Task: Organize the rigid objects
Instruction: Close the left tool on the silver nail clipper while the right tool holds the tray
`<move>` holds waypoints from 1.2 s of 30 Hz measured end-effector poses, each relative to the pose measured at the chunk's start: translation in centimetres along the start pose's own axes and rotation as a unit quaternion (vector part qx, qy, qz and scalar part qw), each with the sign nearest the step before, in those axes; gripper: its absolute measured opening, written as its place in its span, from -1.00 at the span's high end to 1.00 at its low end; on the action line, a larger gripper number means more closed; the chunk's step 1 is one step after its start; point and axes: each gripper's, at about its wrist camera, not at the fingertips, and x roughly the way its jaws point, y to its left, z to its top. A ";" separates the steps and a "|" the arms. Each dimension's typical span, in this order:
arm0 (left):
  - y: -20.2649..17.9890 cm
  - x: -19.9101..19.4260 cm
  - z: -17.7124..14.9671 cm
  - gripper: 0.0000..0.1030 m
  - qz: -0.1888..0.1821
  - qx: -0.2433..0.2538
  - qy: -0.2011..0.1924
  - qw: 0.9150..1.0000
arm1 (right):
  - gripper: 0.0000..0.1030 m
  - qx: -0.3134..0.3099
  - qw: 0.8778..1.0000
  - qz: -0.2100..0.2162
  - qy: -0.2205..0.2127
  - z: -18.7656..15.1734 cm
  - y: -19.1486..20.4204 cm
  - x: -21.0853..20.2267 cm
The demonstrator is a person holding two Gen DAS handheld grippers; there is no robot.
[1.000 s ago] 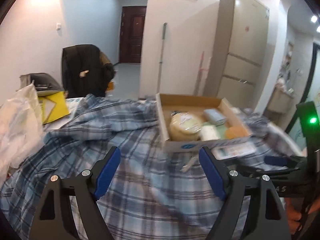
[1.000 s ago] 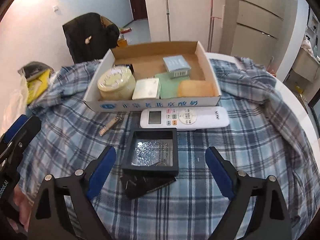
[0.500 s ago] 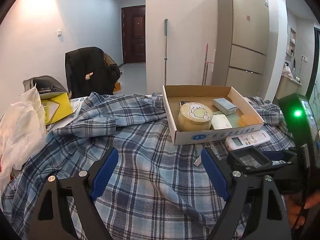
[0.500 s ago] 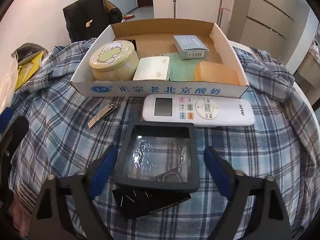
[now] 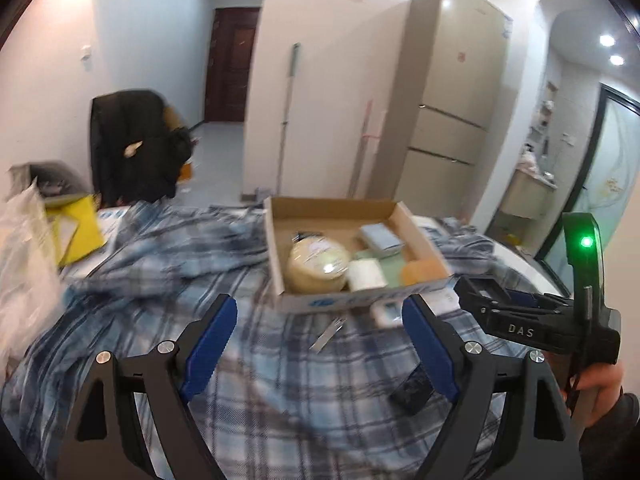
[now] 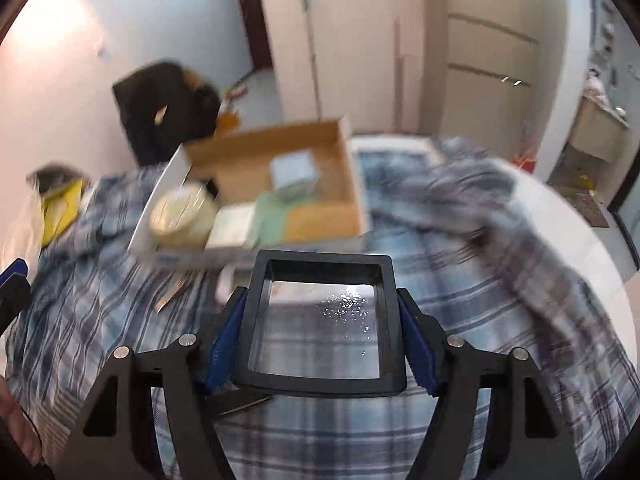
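My right gripper (image 6: 320, 300) has its jaws closing on a black square case with a clear window (image 6: 320, 320); the blue pads press on both its sides. The case hangs above the plaid cloth, just before the open cardboard box (image 6: 264, 136). In the left wrist view the same case (image 5: 486, 292) sticks out of the right gripper at the right. The box (image 5: 344, 204) holds a round yellow tin (image 5: 318, 264), a blue-grey carton (image 5: 380, 238), a white block and an orange block. My left gripper (image 5: 320, 308) stands open over the cloth, nothing between its fingers.
A white remote (image 5: 388, 312) and a nail clipper (image 5: 328, 332) lie on the plaid cloth (image 5: 280, 400) before the box. A black flat piece (image 5: 412, 392) lies nearer. A plastic bag (image 5: 24, 264) and a yellow bag sit left. The white table edge (image 6: 580, 208) curves at right.
The right gripper's jaws came in onto the black case and lifted it off the cloth toward the box. The left gripper rose slightly and stays open.
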 end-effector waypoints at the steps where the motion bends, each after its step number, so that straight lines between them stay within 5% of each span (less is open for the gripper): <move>1: -0.4 0.3 0.2 -0.68 0.001 0.011 0.000 1.000 | -0.35 -0.003 1.000 -0.004 -0.007 -0.1 -0.5 -0.3; 7: -3.4 4.1 0.8 -0.67 -0.014 0.054 0.040 0.998 | -0.35 0.002 1.000 -0.008 0.002 -0.8 -2.5 0.5; 12: -4.3 7.2 -0.9 -0.41 -0.007 0.084 0.081 0.993 | -0.35 0.030 0.999 0.006 0.020 -1.9 -4.4 2.4; 17: -3.1 10.1 -2.2 0.19 -0.019 0.076 0.128 0.989 | -0.35 0.024 1.000 0.000 0.018 -2.3 -4.7 2.7; 25: -2.5 13.0 -2.0 0.19 -0.024 0.120 0.162 0.979 | -0.35 0.000 1.000 0.011 0.013 -2.6 -3.7 2.6; 36: -1.7 15.1 -2.7 0.35 -0.027 0.106 0.180 0.978 | -0.35 0.006 1.000 0.018 0.019 -2.7 -4.0 2.9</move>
